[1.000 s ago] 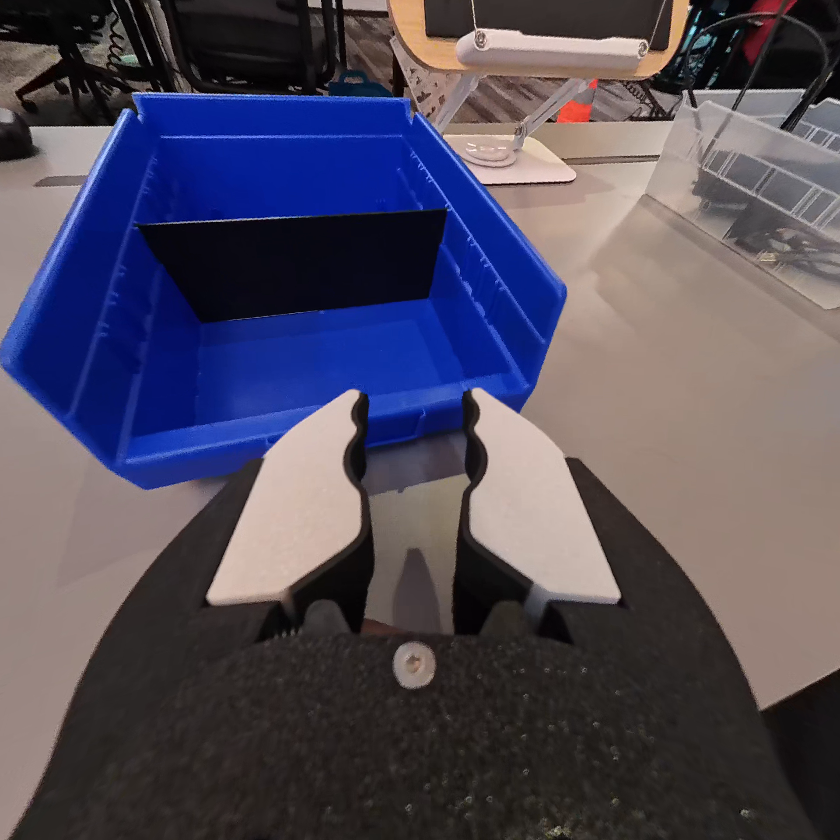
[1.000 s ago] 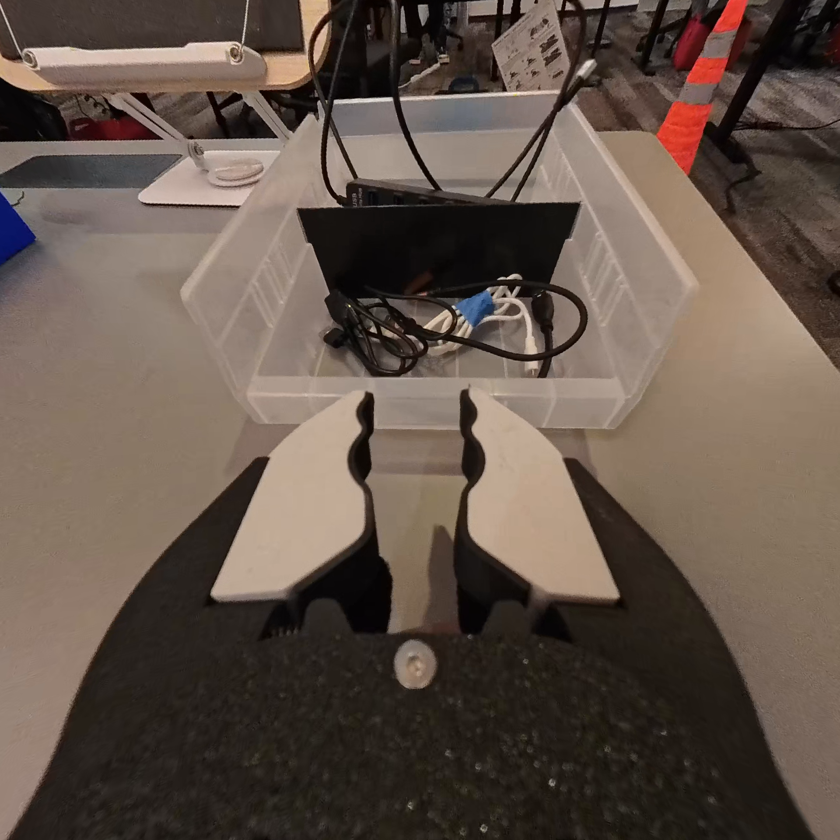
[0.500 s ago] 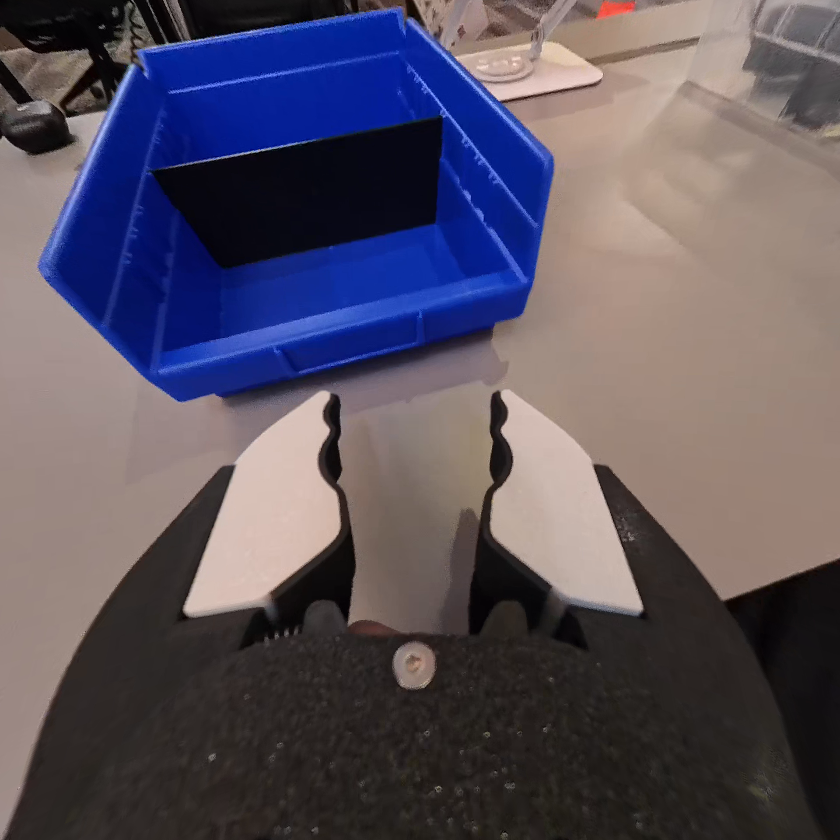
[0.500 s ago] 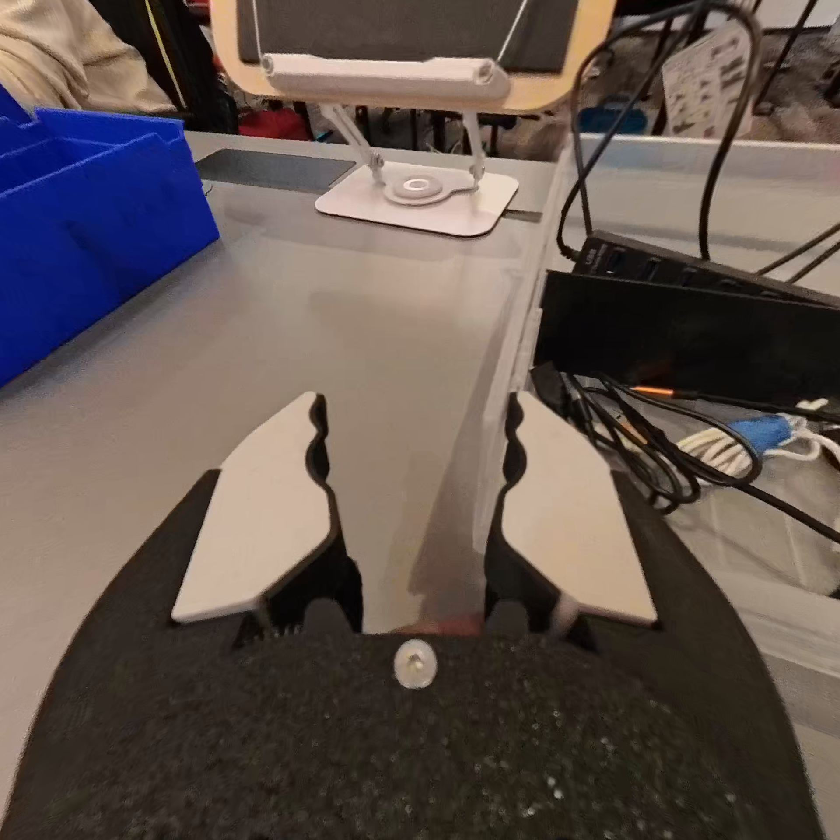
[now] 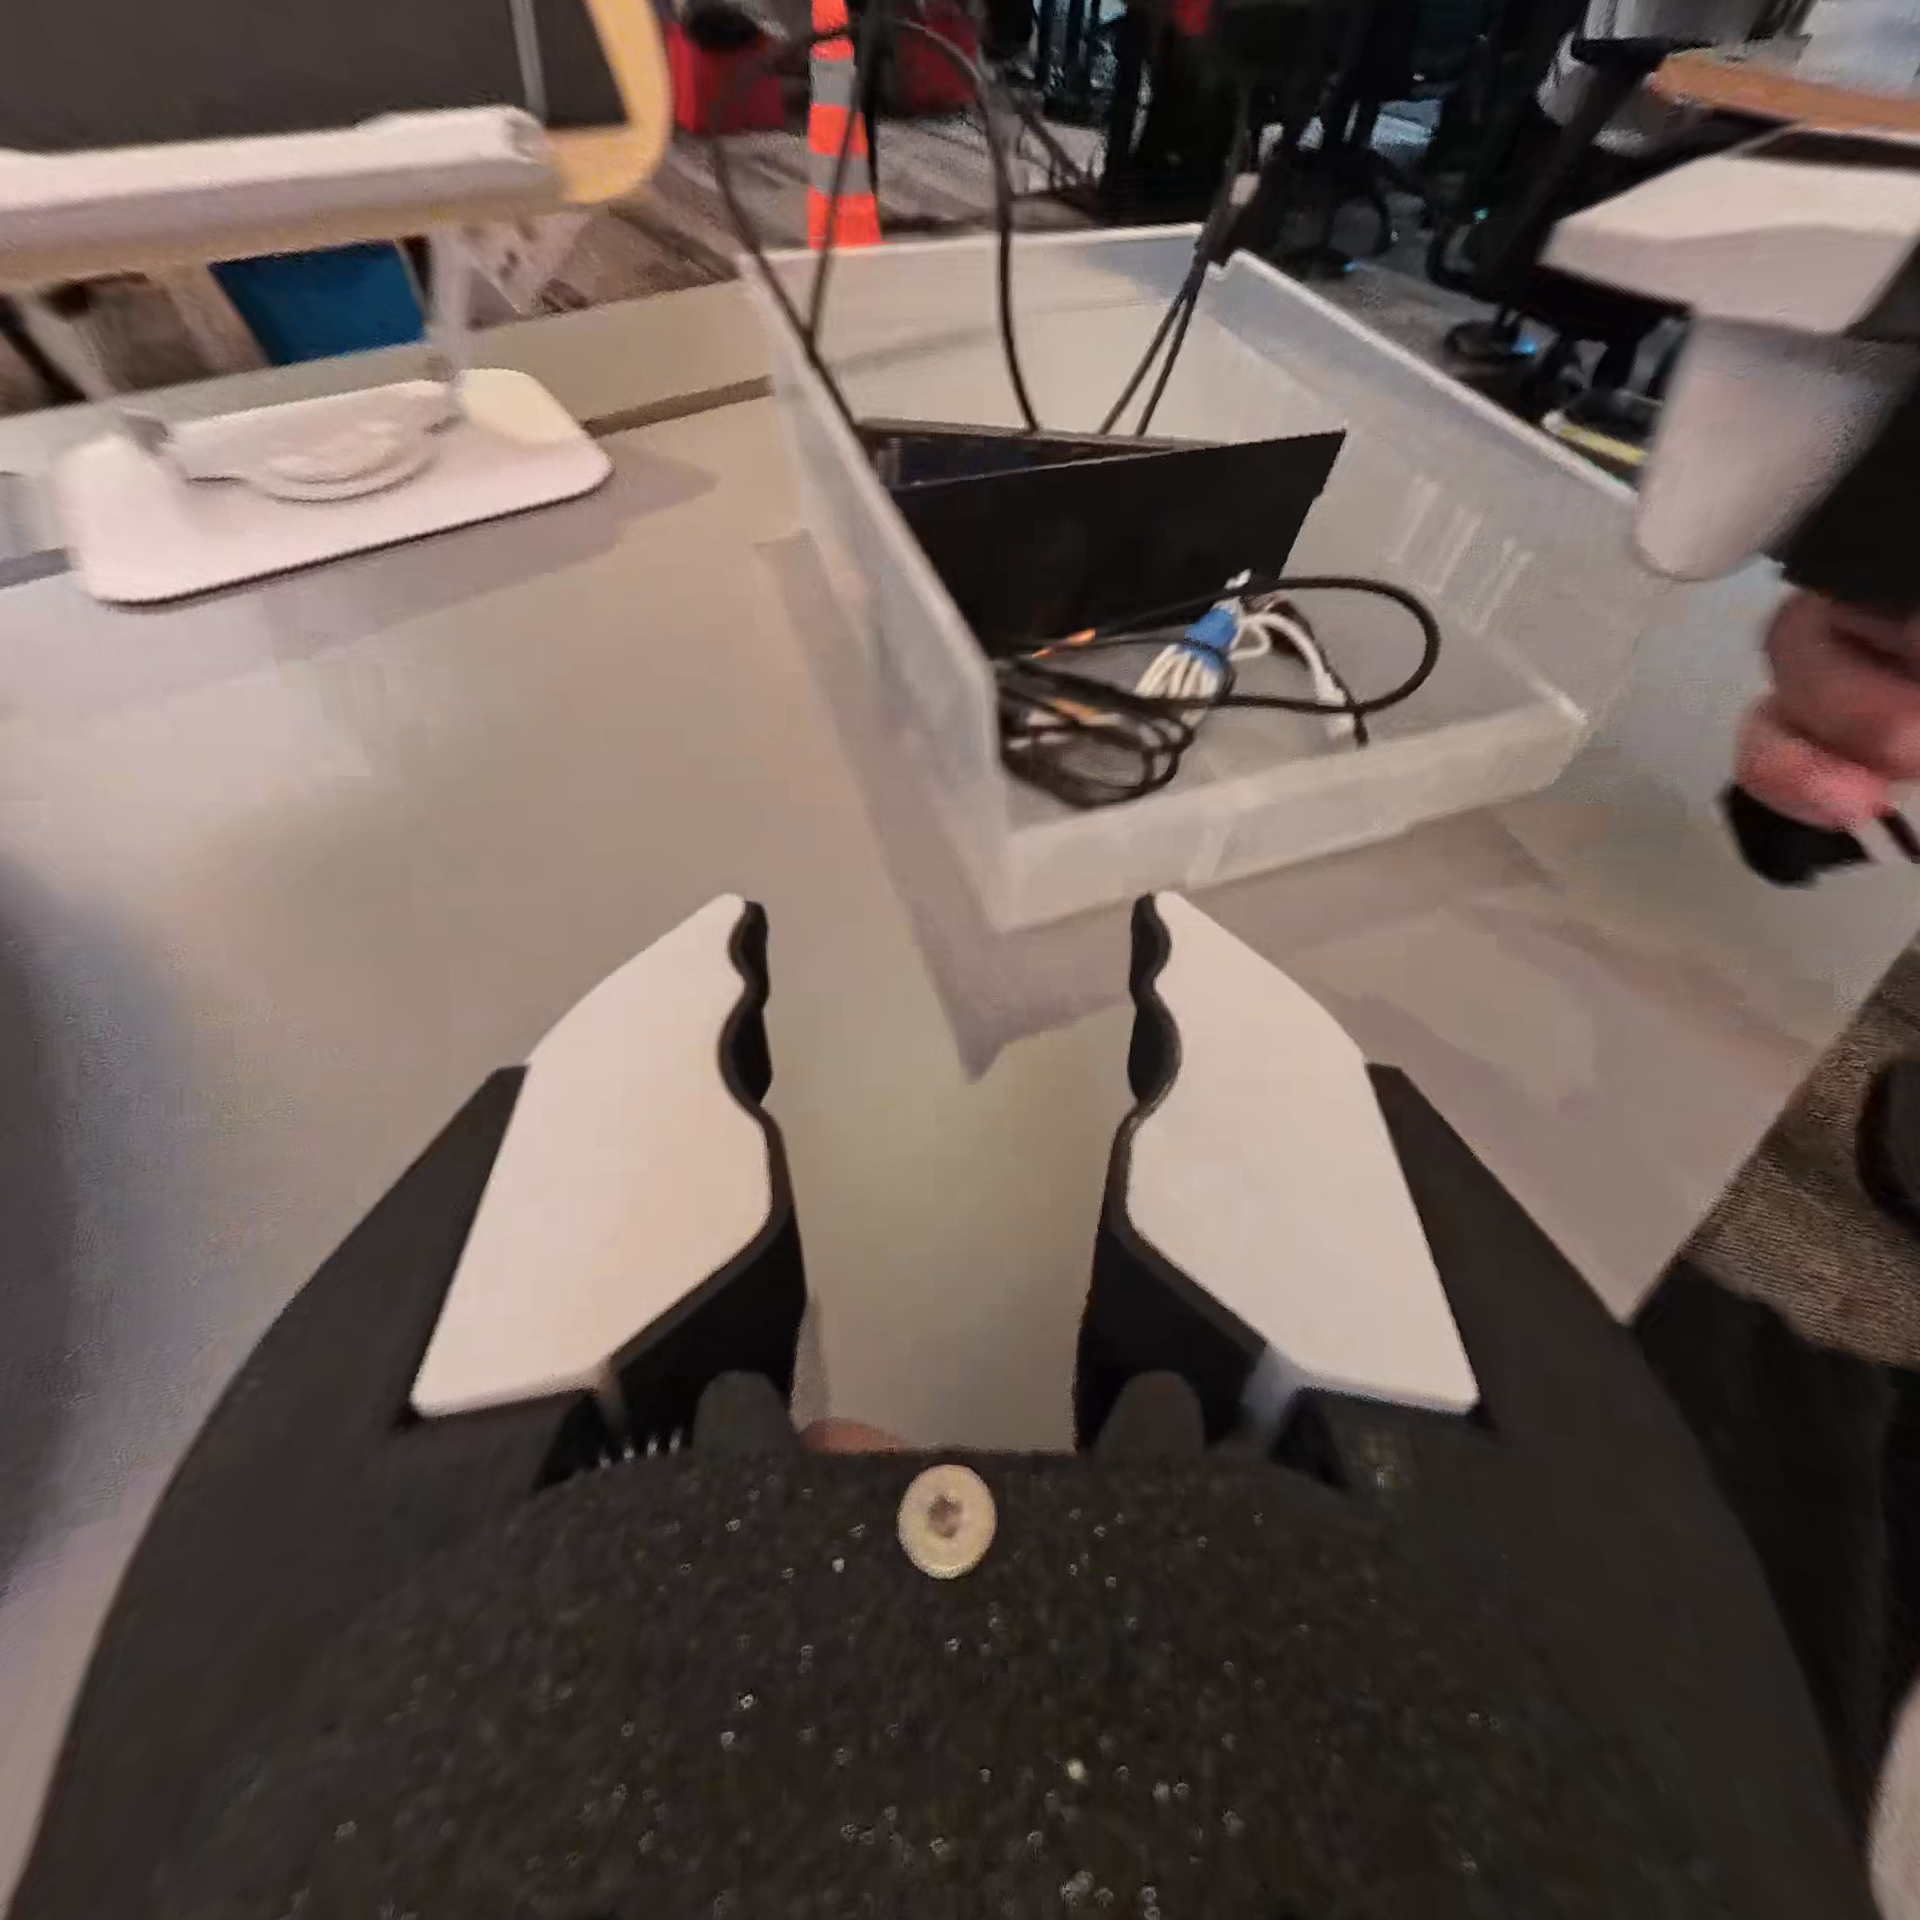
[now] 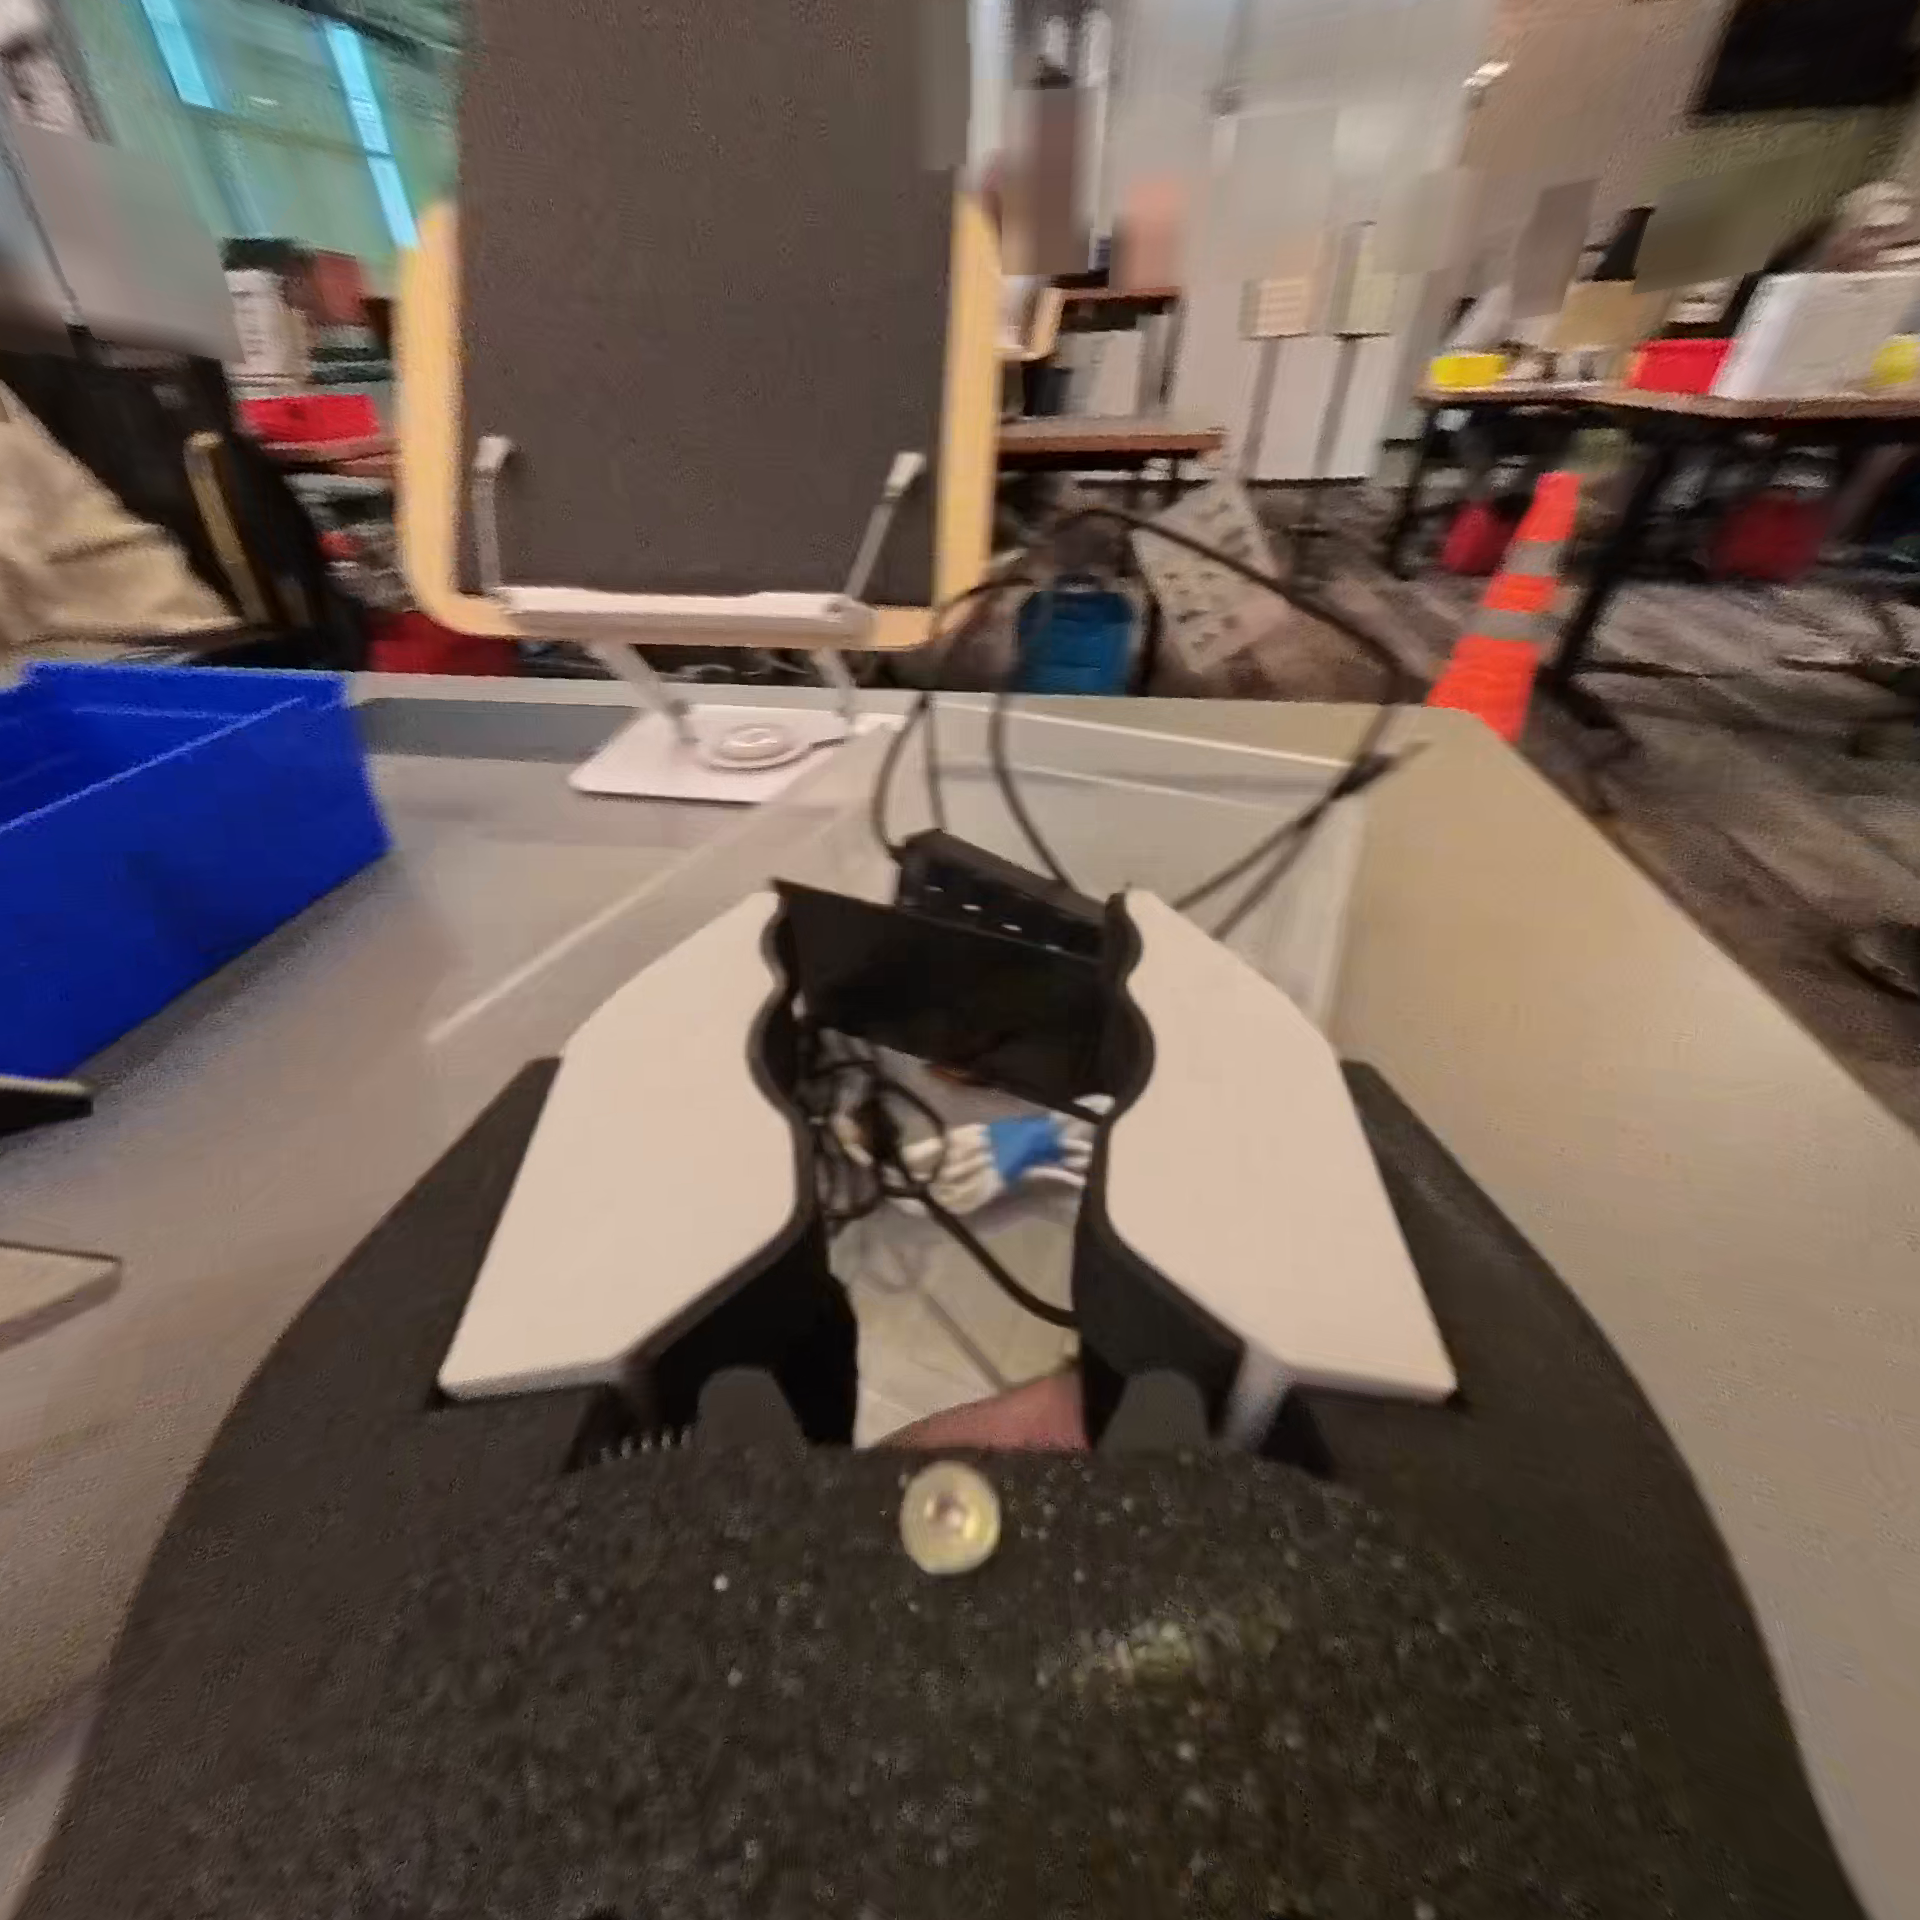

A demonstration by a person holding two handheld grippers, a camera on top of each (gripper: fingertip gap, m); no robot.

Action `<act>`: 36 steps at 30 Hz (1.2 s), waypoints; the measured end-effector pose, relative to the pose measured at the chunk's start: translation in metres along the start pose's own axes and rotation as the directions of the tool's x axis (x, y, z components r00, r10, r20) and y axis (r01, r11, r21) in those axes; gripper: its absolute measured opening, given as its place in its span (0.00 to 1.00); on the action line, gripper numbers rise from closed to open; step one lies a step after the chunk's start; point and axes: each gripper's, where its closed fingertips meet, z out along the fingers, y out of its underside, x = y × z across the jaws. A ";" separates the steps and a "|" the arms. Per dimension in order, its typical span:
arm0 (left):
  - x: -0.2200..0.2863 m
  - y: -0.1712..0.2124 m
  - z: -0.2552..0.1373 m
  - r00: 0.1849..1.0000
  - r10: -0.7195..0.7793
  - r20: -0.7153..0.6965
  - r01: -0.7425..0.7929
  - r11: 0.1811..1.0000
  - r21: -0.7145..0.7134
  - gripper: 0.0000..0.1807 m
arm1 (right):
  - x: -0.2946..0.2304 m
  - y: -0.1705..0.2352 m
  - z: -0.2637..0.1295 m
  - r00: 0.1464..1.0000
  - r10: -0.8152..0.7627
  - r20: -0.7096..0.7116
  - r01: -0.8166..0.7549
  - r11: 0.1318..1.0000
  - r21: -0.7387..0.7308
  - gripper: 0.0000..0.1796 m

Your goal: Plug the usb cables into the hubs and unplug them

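Here the left gripper (image 5: pixel 948 966) gapes empty above the bench (image 5: pixel 416 831); the clear bin (image 5: pixel 1299 821) sits just ahead to its right, cables (image 5: pixel 1122 717) coiled before its black divider (image 5: pixel 1101 520). Right view: the right gripper (image 6: pixel 945 956) hangs parted, empty, over that bin, cables (image 6: pixel 935 1153) between its fingers, hub (image 6: pixel 987 883) just beyond the tips, blue bin (image 6: pixel 156 842) far left.

Left tongs (image 5: pixel 948 971) and right tongs (image 6: pixel 945 961) both gape wide, gripping nothing.
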 end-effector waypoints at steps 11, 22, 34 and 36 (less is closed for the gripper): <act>-0.005 -0.005 0.110 0.992 -0.084 0.090 0.098 0.982 -0.163 0.04 | 0.048 0.114 -0.001 0.965 0.190 -0.183 -0.253 0.865 -0.434 0.15; -0.097 0.003 -0.001 0.941 -0.035 0.338 0.062 0.996 -0.071 0.03 | -0.060 0.071 0.034 0.998 0.036 -0.056 -0.053 0.934 -0.353 0.02; -0.151 0.031 -0.009 0.946 -0.168 0.278 0.204 0.973 -0.106 0.09 | -0.115 0.099 0.071 0.995 -0.054 0.085 0.083 0.916 -0.392 0.04; -0.144 0.022 -0.027 0.945 -0.245 0.217 0.260 0.965 -0.041 0.17 | -0.117 0.094 0.062 0.983 -0.065 0.174 0.126 0.922 -0.367 0.08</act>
